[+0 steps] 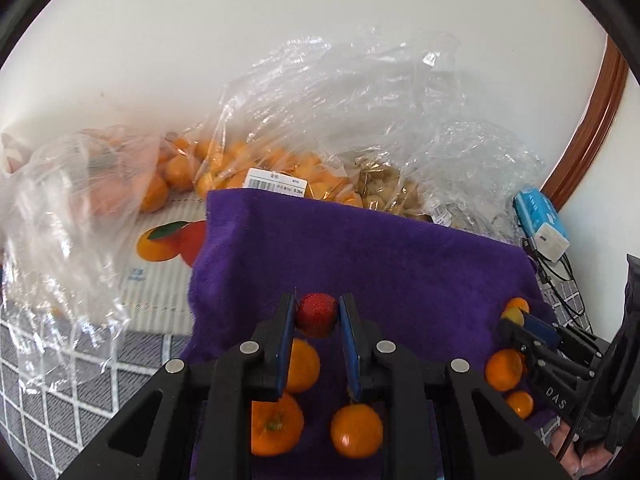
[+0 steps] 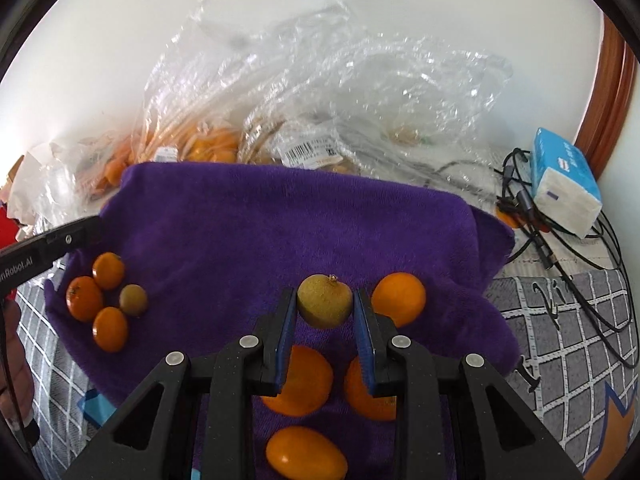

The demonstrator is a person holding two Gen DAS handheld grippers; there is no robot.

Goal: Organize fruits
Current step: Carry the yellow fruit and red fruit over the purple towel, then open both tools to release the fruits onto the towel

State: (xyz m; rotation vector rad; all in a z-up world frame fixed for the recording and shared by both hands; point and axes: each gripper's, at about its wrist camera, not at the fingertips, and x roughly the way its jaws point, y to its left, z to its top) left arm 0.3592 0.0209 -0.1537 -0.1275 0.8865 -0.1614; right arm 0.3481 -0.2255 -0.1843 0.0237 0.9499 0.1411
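A purple towel (image 1: 360, 248) (image 2: 280, 216) lies on the table. My left gripper (image 1: 317, 314) is shut on a red strawberry (image 1: 316, 314) above the towel. Three small oranges (image 1: 276, 426) lie below it. My right gripper (image 2: 325, 306) is shut on a tan-green round fruit (image 2: 325, 300). Several oranges (image 2: 398, 298) lie around it on the towel. At the towel's left, three oranges (image 2: 108, 270) and a brown fruit (image 2: 133, 299) form a cluster. The right gripper also shows at the right of the left wrist view (image 1: 516, 320), beside oranges (image 1: 503, 368).
Clear plastic bags (image 1: 328, 120) (image 2: 304, 92) with oranges and tan fruit stand behind the towel against a white wall. A blue tissue pack (image 2: 564, 184) (image 1: 540, 224) and black cables (image 2: 568, 248) lie at the right. The checked tablecloth (image 2: 560, 340) surrounds the towel.
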